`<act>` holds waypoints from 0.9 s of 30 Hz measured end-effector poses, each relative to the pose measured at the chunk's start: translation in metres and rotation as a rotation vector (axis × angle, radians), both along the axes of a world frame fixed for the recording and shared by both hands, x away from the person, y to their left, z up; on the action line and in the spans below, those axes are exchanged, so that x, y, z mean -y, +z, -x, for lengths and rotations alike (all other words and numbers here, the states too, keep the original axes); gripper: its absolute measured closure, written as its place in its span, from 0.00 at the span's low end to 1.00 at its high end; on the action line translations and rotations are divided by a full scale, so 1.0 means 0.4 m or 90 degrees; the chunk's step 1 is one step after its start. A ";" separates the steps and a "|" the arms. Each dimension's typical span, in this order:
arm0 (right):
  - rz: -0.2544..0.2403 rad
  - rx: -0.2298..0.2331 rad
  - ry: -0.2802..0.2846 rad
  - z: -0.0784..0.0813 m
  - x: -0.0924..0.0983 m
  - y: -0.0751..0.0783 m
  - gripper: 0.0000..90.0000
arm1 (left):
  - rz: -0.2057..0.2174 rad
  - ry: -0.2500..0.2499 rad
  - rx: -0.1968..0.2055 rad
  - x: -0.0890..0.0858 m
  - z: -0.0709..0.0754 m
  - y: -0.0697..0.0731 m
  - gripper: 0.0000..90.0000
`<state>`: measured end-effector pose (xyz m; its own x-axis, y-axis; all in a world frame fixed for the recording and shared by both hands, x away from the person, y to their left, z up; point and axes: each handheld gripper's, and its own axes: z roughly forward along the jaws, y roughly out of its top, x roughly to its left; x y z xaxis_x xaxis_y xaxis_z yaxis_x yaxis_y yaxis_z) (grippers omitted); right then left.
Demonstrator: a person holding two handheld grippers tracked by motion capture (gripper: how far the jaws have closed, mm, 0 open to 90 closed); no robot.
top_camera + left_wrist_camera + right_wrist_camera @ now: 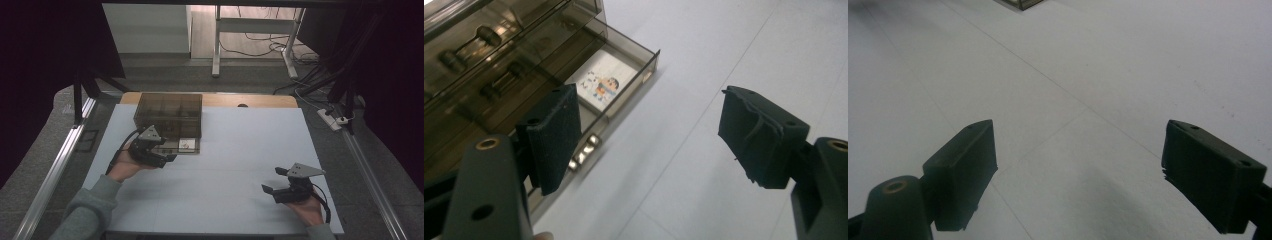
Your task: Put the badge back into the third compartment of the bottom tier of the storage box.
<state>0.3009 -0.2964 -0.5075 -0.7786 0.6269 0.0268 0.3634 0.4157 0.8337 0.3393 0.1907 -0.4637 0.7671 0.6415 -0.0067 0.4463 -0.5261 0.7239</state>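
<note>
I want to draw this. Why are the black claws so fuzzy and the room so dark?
High view: dim room, bright floor beyond the table. Left gripper view: near jaws soft, the cartoon card in the open drawer sharper. Right gripper view: jaws blurred, soft shadow on the white top.

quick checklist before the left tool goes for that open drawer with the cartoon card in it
1. Left tool open: ok, jaws wide apart with nothing between them.
2. Drawer pulled out: ok, it sticks out from the smoky drawer box toward the person.
3. Cartoon card reachable: ok, it lies flat in the drawer, uncovered.
4. Left tool lined up: not ok, one jaw sits over the box front and the card lies off to the side of the gap.
5. Right tool out of the way: ok, open over bare table, far from the box.
6. Whether the card is loose or stuck down: cannot tell.
</note>
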 end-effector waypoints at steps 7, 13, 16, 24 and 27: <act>-0.004 0.006 -0.008 0.001 0.003 0.002 0.16 | 0.017 0.026 0.006 -0.029 0.055 -0.012 0.28; -0.004 0.006 -0.009 0.001 0.003 0.002 0.16 | 0.029 0.044 0.012 -0.050 0.098 -0.025 0.28; -0.003 0.006 -0.009 0.001 0.003 0.002 0.16 | 0.033 0.054 0.017 -0.058 0.118 -0.034 0.27; 0.001 0.014 -0.018 0.003 0.006 0.004 0.17 | 0.050 0.089 0.020 -0.072 0.171 -0.072 0.26; -0.006 0.021 -0.027 0.003 0.011 0.006 0.17 | 0.073 0.102 0.013 -0.084 0.191 -0.095 0.26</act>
